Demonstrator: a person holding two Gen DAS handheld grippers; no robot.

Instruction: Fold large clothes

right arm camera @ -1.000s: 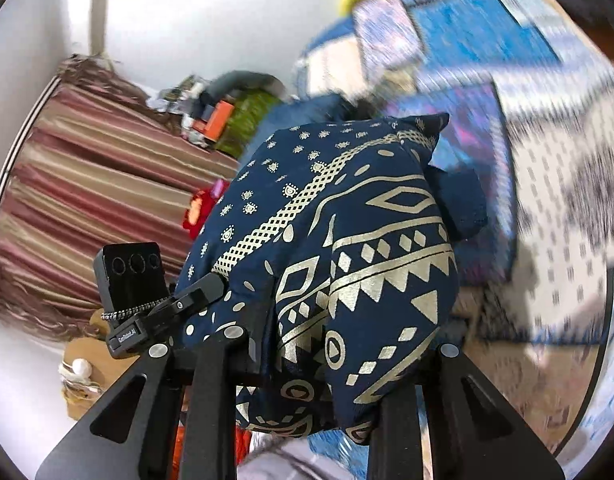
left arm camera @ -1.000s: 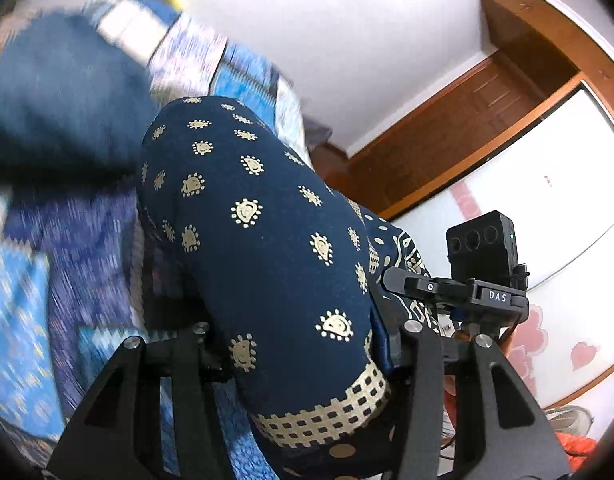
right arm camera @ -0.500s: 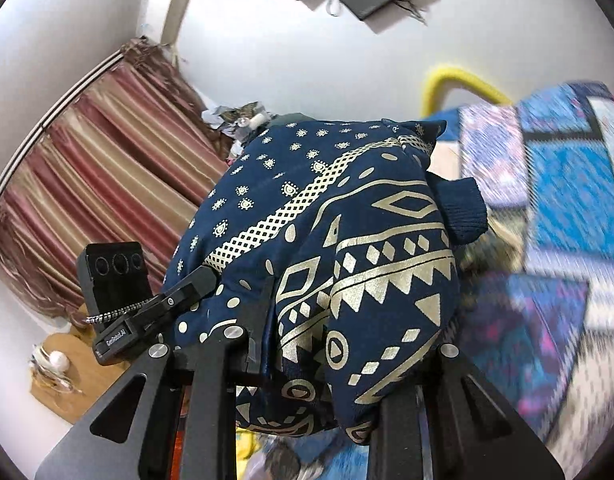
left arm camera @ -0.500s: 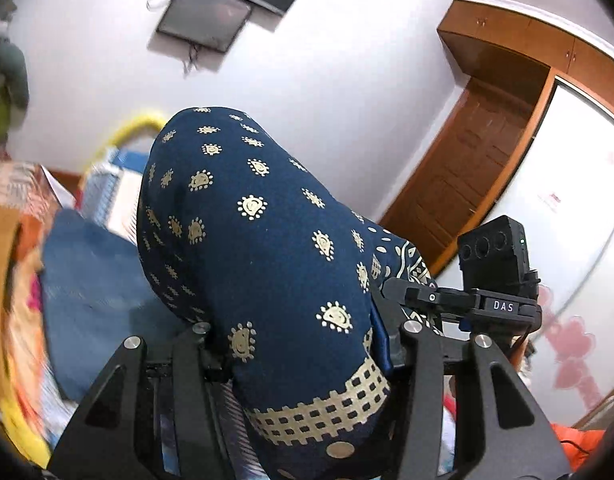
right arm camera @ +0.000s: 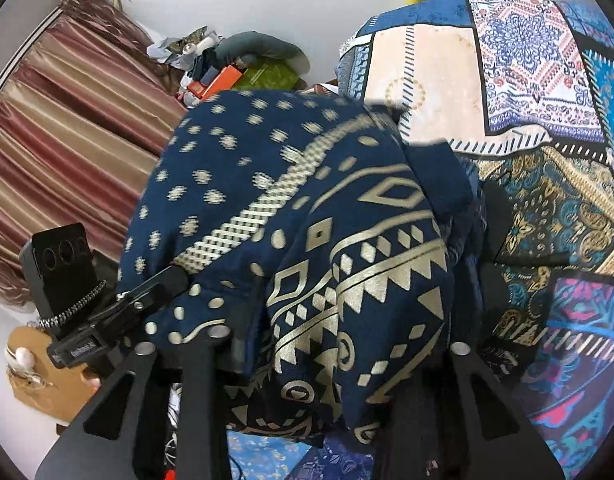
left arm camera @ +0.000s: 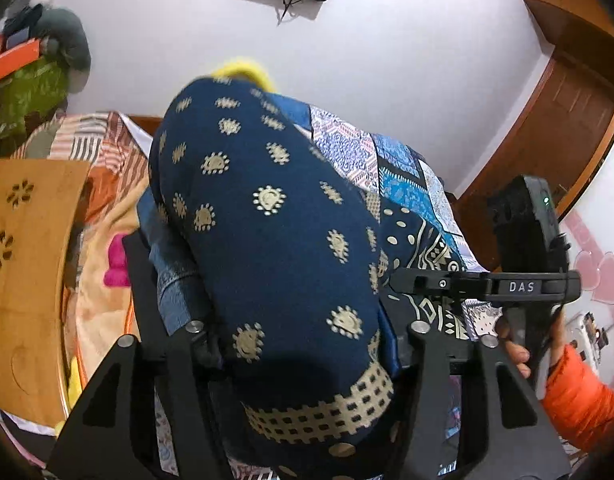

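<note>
Now both pairs of fingers are opening around the navy garment printed with gold suns and zigzags (left arm camera: 275,248), which bulges up between the left gripper (left arm camera: 307,344) fingers and between the right gripper (right arm camera: 335,344) fingers alike. A second ago each clamped it tighter; the patchwork blue bedspread (right arm camera: 539,92) has since swung in just beyond them, so a release onto the bed looks underway.

A navy garment (left arm camera: 275,248) with gold sun motifs bulged up between the left gripper's (left arm camera: 307,344) fingers (left arm camera: 187,364) as the jaws were opening. Beyond the fingers lay a patchwork bedspread (left arm camera: 403,160). Right of them, the right gripper (left arm camera: 523,240) showed above an orange sleeve (left arm camera: 579,392).
</note>
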